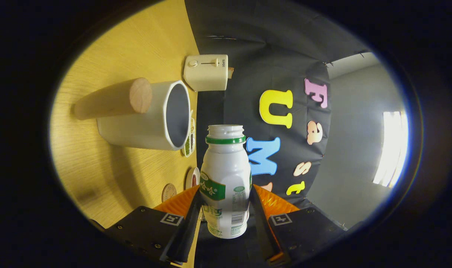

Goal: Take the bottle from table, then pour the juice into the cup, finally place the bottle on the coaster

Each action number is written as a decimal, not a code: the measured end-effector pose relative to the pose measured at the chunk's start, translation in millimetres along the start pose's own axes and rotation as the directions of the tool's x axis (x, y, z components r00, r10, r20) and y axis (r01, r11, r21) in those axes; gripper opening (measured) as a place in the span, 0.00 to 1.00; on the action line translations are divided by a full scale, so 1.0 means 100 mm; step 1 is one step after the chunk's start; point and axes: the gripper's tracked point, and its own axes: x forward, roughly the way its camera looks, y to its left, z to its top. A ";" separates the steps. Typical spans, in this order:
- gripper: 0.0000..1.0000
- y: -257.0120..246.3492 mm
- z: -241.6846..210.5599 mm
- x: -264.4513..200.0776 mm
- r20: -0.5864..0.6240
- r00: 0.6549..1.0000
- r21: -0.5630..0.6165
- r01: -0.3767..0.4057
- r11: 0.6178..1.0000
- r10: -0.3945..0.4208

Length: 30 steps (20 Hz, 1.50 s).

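The whole scene lies rolled over on its side, so the wooden table [110, 175] rises like a wall along my left. On it, furthest left, a wooden cylinder [114, 98] lies against the white cup [147, 117], whose open mouth faces toward the bottle. Lower down, near my left finger, a small round coaster [169, 192] lies flat on the wood, with a small dish [192, 178] just beside it and another dish of green bits [188, 143] tucked by the cup's rim. Beyond the cup, a cream toaster [206, 72] stands against the dark cloth wall.

Between my fingers is the bottle [226, 178]: white, with a green label and a green ring at the neck, its cap off and its mouth pointing away from me. My gripper [226, 208] is clamped on it, one finger pressing each side of its body. The bottle is off the table, and its mouth is just beside the cup's rim, not over it.

To the right is a grey wall with a bright window [391, 149].
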 end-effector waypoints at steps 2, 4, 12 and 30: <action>0.70 -0.01 0.01 -0.01 0.010 1.000 -0.012 0.003 1.000 -0.003; 0.70 -0.02 0.04 0.00 0.019 1.000 -0.025 0.011 1.000 -0.011; 0.70 -0.03 0.07 0.00 0.021 0.999 -0.057 0.030 0.998 -0.029; 0.70 -0.01 0.11 0.01 0.040 0.998 -0.105 0.057 0.993 -0.053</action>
